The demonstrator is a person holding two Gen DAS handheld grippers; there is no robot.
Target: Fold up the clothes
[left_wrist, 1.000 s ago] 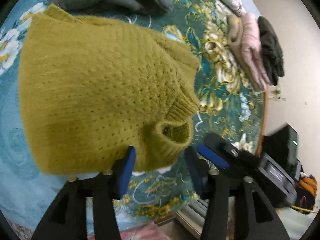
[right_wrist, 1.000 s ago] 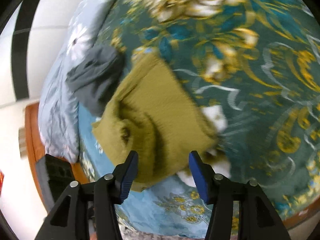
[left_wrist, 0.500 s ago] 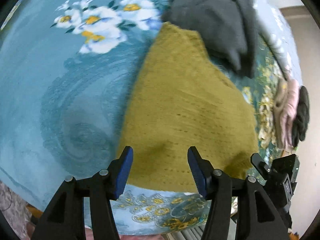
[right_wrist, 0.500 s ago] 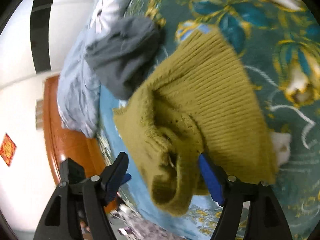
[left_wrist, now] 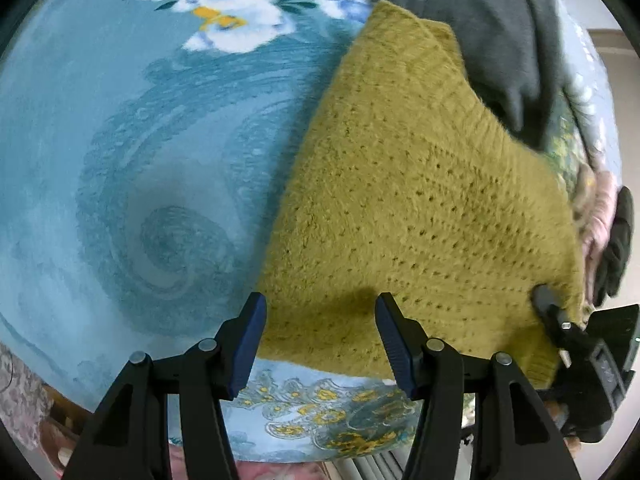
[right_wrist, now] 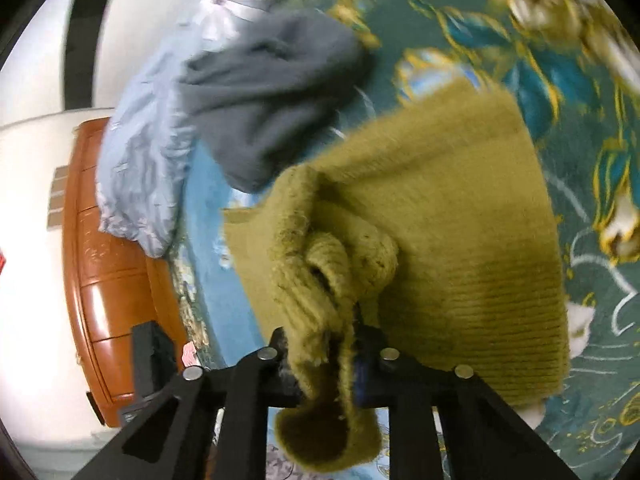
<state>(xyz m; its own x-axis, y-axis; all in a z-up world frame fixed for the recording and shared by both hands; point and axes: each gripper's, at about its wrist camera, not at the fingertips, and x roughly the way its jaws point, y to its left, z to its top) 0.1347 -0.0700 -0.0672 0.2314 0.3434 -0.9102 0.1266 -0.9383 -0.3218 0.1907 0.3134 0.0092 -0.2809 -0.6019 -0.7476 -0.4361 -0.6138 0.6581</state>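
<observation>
The mustard-yellow knitted sweater (left_wrist: 420, 208) lies spread on the bed's teal floral bedspread (left_wrist: 120, 160), filling the centre and right of the left wrist view and the middle of the right wrist view, and to my eye its folding is only partly done: the body is laid fairly flat, but a ribbed sleeve or cuff end (right_wrist: 328, 360) is bunched up and lifted, so that part is yet to be laid across, and the final halving is left too. A dark grey garment (left_wrist: 500, 32) sits crumpled at the sweater's upper edge, touching it, unfolded, while a small stack of folded clothes, pink and black (left_wrist: 608, 232), shows at the far right edge, apparently finished. The right hand-held gripper (right_wrist: 332, 364) is low in its frame, its jaws closing, with the bunched sleeve knit pinched between them. The left hand-held gripper (left_wrist: 320, 344) points steeply down over the sweater's near hem, jaws about half apart and holding nothing, the hem just beyond its blue pads (left_wrist: 248, 344). A wooden bed frame (right_wrist: 100, 260) runs down the left of the right wrist view.
</observation>
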